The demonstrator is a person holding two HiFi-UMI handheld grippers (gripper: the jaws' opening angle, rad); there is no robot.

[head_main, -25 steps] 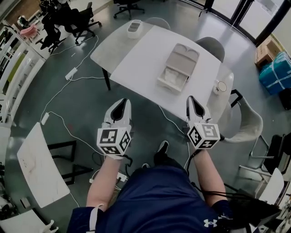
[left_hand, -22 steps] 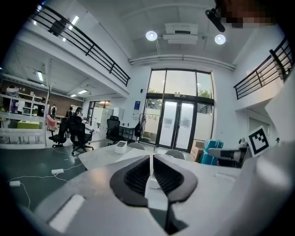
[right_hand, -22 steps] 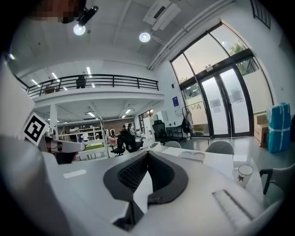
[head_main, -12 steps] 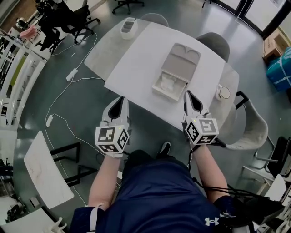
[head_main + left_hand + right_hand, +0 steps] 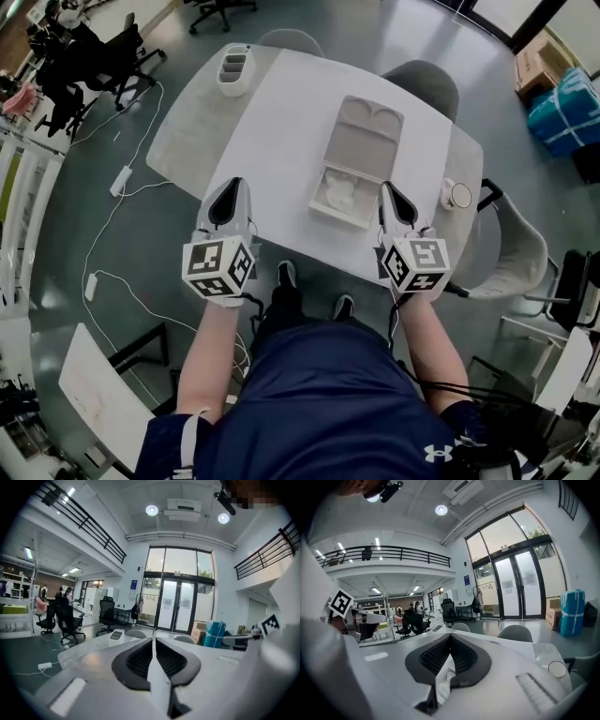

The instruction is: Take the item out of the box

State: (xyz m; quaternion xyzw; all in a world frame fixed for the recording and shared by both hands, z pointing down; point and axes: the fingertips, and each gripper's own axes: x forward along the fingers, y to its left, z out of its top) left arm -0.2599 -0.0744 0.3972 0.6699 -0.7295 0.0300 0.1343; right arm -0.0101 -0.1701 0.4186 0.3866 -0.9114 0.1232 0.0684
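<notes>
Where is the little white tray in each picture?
Head view: tray at the top left, on the table's far corner.
Left gripper view: tray left of centre, a bit below the middle.
Right gripper view: tray tiny, just left of centre.
Shared landmark: blue bundle, far right in all three.

Grey chair, divided tray, blue bundle

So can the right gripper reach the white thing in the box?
Probably yes. The box lies open, nothing covers the white thing, and the right gripper sits just beside it. Its fingers are shut, so they'd need opening first.
</notes>
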